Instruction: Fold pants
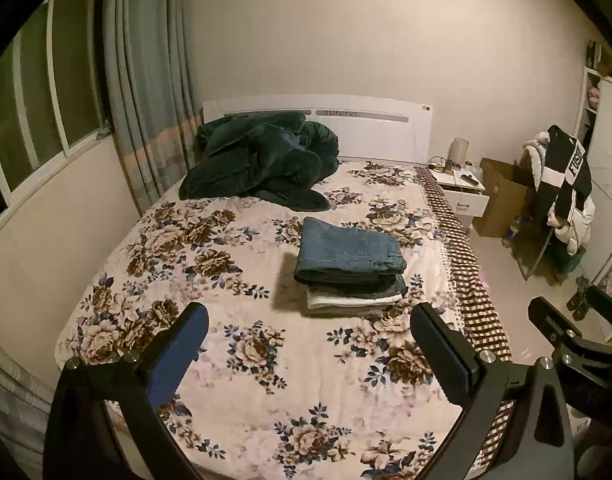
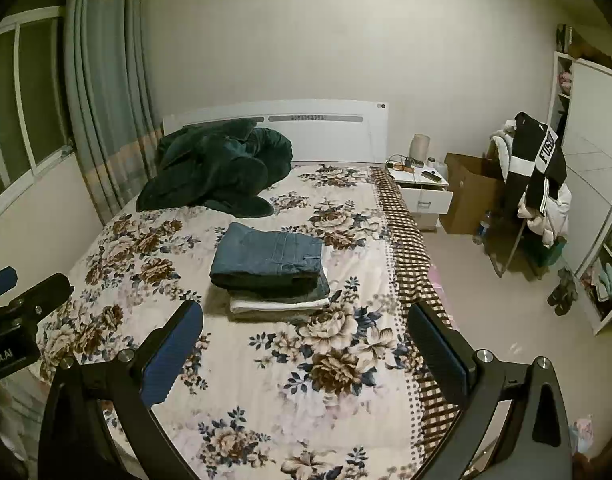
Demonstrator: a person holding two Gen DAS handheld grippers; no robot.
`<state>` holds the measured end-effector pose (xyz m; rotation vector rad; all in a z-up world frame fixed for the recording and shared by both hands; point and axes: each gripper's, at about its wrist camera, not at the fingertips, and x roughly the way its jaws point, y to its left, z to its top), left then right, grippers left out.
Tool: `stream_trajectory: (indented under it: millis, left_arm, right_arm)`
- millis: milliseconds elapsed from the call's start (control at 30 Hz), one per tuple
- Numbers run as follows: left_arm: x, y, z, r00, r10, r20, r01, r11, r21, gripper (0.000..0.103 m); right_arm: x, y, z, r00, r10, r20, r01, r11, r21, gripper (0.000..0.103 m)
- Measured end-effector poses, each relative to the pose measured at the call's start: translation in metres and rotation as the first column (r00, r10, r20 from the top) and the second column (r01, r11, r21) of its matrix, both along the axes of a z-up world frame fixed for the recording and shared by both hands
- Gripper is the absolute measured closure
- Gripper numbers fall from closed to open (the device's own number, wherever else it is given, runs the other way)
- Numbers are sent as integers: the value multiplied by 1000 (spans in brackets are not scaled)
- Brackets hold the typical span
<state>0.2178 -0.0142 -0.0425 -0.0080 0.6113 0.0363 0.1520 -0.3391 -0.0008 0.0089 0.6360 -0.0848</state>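
Note:
A stack of folded pants lies on the flowered bed [image 1: 233, 360], with blue jeans [image 1: 348, 250] on top and grey and white folded pieces [image 1: 354, 300] under them. The stack also shows in the right wrist view [image 2: 271, 258]. My left gripper [image 1: 310, 320] is open and empty, held above the near part of the bed, short of the stack. My right gripper [image 2: 306, 316] is open and empty, also short of the stack. The right gripper shows at the right edge of the left wrist view [image 1: 566, 320]. The left gripper shows at the left edge of the right wrist view [image 2: 9, 300].
A dark green blanket [image 1: 261, 160] is heaped at the head of the bed by the white headboard [image 1: 378, 128]. A nightstand [image 1: 462, 188], a cardboard box [image 1: 502, 196] and a chair with clothes [image 1: 562, 200] stand to the right. Curtains [image 1: 145, 80] and a window are on the left.

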Motion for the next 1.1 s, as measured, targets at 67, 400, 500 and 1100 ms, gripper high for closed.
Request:
stream_trajectory:
  millis: [67,400,500,1100]
  left_arm:
    - [-1,2,0,1000,-1,1,1,1000,-1,0]
    - [-1,4,2,1000,-1,2,1,1000,0,0]
    - [-2,4,3,1000,1,7,-1,1000,4,0]
    - [-1,5,13,1000,-4,15,4,1000,5,0]
  right_arm:
    - [-1,1,1,1000,-1,5,1,1000,-2,0]
    - [3,6,4,1000,0,13,0,1000,-5,0]
    - [3,5,5,1000,1,14,-1,1000,-8,0]
    - [-5,23,8,1000,16,18,-16,1000,8,0]
